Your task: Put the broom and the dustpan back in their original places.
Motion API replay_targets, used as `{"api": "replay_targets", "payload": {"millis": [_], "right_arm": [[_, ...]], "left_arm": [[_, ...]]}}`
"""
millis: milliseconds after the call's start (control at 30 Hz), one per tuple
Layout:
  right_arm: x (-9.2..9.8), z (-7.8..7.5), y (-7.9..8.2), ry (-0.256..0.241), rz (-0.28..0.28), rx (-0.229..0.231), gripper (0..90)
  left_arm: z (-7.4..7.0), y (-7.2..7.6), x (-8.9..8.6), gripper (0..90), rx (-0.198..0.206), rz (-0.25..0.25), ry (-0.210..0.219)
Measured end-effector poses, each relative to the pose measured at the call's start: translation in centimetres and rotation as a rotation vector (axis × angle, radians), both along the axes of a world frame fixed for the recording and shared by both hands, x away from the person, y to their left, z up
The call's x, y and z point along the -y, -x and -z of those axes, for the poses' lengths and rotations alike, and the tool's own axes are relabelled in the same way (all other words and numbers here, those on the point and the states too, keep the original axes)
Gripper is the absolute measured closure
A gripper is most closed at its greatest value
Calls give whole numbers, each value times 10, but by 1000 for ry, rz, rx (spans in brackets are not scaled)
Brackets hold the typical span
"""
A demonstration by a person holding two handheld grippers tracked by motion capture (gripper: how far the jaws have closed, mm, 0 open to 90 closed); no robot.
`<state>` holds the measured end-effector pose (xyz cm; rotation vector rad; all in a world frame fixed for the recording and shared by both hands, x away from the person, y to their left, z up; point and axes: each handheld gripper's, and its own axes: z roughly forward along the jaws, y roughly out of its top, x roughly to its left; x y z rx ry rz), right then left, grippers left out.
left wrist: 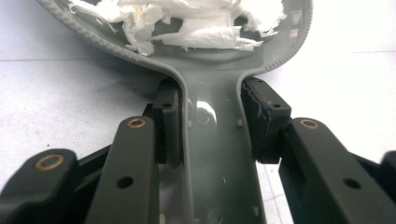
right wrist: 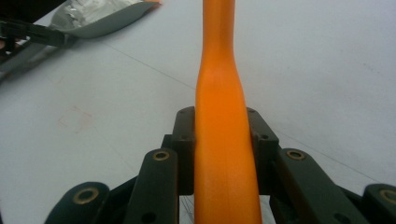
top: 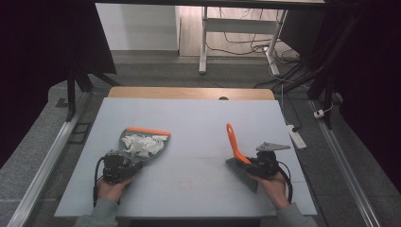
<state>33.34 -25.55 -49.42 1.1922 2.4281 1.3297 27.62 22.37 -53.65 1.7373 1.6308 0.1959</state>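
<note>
Two grippers are at work, each closed on a tool. Left gripper (left wrist: 212,126): jaws clamped against both sides of the grey dustpan (left wrist: 219,154) handle, which runs straight ahead between them; the pan itself lies just beyond the fingertips, its long axis continuing the gripper's line, its mouth pointing away from the person. White paper scraps (left wrist: 196,23) lie heaped inside the pan. In the high view the same dustpan (top: 135,151) rests on the table (top: 189,118), its orange front lip (top: 149,131) at the far edge. Right gripper (right wrist: 222,140): jaws shut on the orange brush (right wrist: 222,116) handle, which rises forward between them; in the high view the brush (top: 235,144) handle tilts up and away from the gripper, bristles (top: 243,172) low and just beside the hand.

Step judged in hand: sweeping is finished, the scraps being gathered. The next move likely calls for lifting the pan level, lip slightly raised, so nothing spills.
</note>
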Motion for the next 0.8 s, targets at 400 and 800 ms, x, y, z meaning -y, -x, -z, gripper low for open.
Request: {"api": "replay_targets", "payload": {"millis": [400, 800], "right_arm": [[7, 6, -16, 24, 46, -33, 696], [13, 8, -26, 84, 44, -19, 640]], "left_arm": [[-5, 6, -2, 358, 37, 13, -44], [-16, 12, -4, 331, 98, 50, -99]]}}
